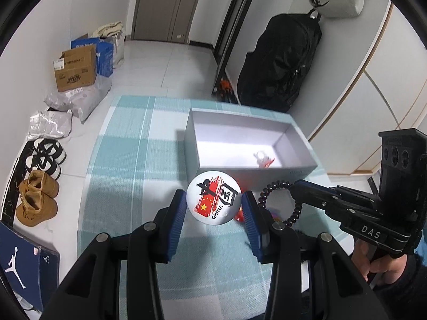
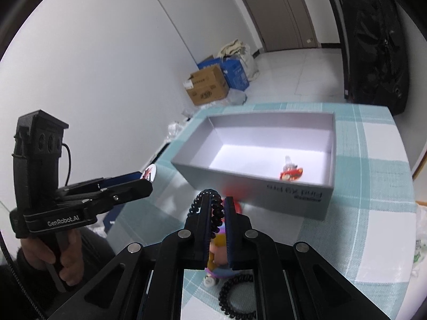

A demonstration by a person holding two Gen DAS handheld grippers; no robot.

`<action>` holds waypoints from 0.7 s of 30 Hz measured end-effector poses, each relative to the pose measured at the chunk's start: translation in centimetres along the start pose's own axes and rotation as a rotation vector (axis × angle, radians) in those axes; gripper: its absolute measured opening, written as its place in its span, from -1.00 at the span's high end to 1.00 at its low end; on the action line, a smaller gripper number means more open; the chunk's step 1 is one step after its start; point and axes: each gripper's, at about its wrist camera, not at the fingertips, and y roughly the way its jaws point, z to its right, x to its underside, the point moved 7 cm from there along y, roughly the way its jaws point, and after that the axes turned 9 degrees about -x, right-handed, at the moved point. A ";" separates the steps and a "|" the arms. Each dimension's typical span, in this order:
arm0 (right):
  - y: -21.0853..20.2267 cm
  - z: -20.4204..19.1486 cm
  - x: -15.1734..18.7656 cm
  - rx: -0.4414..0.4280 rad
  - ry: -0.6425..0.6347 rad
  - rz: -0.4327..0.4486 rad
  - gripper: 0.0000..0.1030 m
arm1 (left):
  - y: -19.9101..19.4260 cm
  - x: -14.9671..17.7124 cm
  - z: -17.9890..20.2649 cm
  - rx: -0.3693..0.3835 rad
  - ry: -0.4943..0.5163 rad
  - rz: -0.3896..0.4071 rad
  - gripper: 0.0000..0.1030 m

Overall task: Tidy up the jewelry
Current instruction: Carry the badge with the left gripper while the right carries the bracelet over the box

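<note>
Left wrist view: a badge [image 1: 214, 196] is clamped by the left tool [image 1: 213, 208], a coil bracelet [image 1: 280, 202] by the right tool [image 1: 296, 190], for boxing in the box [image 1: 192, 133] at twelve o'clock.

Both wrist views angled down, close over table; open box [image 1: 250, 144] [image 2: 256, 154] shared, at 12 o'clock.

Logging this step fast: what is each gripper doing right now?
Left gripper: closed on the round China badge.
Right gripper: closed on a dark coil bracelet.
</note>
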 end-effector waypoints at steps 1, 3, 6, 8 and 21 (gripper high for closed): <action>-0.2 0.0 -0.1 -0.002 0.000 0.007 0.84 | 0.0 -0.2 0.1 -0.003 0.000 0.006 0.28; -0.6 0.1 -0.7 -0.010 0.008 0.031 0.84 | 0.2 -0.6 0.3 -0.001 -0.006 0.014 0.28; -1.2 0.3 -1.5 -0.015 0.014 0.063 0.84 | 0.4 -1.4 0.5 -0.001 -0.011 0.029 0.28; -1.6 0.5 -2.2 -0.018 0.023 0.088 0.84 | 0.5 -1.8 0.8 -0.001 -0.009 0.040 0.28; -3.1 3.2 -5.8 -0.017 0.059 0.171 0.84 | 2.8 -4.4 3.2 0.018 0.024 0.039 0.28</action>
